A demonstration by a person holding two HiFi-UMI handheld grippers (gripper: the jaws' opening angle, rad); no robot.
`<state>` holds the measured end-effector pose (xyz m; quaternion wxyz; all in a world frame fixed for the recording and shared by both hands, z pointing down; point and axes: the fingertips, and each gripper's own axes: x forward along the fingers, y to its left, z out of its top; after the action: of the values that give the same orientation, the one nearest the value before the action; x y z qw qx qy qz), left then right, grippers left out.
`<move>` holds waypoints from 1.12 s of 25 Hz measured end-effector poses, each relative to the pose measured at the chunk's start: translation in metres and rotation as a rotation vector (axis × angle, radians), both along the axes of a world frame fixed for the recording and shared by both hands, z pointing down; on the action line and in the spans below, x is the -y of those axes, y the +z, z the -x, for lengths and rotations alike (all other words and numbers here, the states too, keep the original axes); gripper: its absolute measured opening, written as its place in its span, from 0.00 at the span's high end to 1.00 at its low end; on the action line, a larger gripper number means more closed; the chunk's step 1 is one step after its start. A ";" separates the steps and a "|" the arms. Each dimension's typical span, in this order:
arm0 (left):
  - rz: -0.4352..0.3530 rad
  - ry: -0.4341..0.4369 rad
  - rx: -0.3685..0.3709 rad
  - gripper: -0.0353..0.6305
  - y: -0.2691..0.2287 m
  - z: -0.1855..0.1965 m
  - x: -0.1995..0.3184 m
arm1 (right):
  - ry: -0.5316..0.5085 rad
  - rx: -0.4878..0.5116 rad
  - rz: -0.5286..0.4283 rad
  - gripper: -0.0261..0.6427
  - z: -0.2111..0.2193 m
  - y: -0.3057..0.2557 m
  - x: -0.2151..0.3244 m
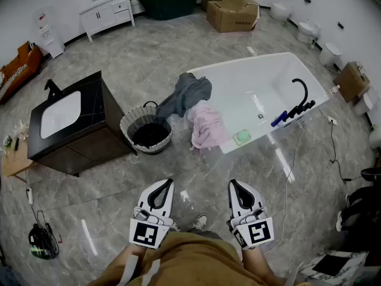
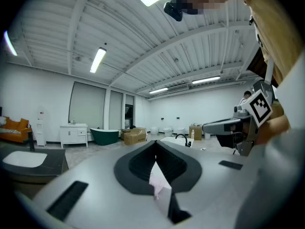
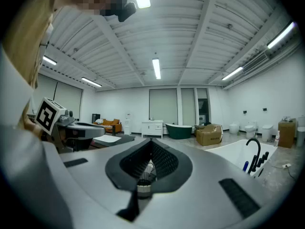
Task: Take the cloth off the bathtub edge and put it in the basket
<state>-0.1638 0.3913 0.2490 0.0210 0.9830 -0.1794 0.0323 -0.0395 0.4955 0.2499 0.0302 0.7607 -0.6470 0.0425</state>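
Note:
A grey cloth (image 1: 189, 93) hangs over the near end of the white bathtub (image 1: 262, 79), its lower end trailing toward the round woven basket (image 1: 147, 131) on the floor. A pink cloth (image 1: 207, 125) is draped over the tub edge just right of it. My left gripper (image 1: 168, 183) and right gripper (image 1: 234, 185) are held low in front of the person's body, well short of the tub, both shut and empty. The left gripper view shows its jaws (image 2: 156, 143) meeting, with a strip of the pink cloth (image 2: 157, 179) below them. The right gripper's jaws (image 3: 151, 142) meet above the basket (image 3: 145, 171).
A black vanity with a white sink (image 1: 66, 123) stands left of the basket. A black faucet (image 1: 302, 93) and a green soap (image 1: 241, 137) sit on the tub. A cardboard box (image 1: 232, 12), a green tub (image 1: 166, 2) and toilets (image 1: 306, 31) line the far side. A cable (image 1: 332, 145) lies on the floor at the right.

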 end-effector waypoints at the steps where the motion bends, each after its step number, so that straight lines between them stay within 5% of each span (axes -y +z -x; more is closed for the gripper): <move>1: -0.007 0.003 0.004 0.94 0.001 0.002 0.002 | -0.002 0.002 -0.004 0.95 0.001 0.000 0.004; 14: -0.040 0.002 -0.050 0.94 -0.012 -0.017 -0.002 | -0.013 -0.015 -0.067 0.95 -0.011 -0.017 0.001; 18: -0.008 -0.030 0.005 0.94 0.009 -0.031 -0.005 | -0.022 -0.056 -0.041 0.95 -0.023 -0.010 -0.004; 28: -0.087 -0.041 0.033 0.94 0.019 -0.072 -0.007 | -0.030 -0.069 0.003 0.95 -0.056 0.010 -0.006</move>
<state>-0.0916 0.3984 0.2681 -0.0242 0.9785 -0.2010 0.0401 0.0169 0.5016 0.2602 0.0543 0.7518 -0.6569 0.0166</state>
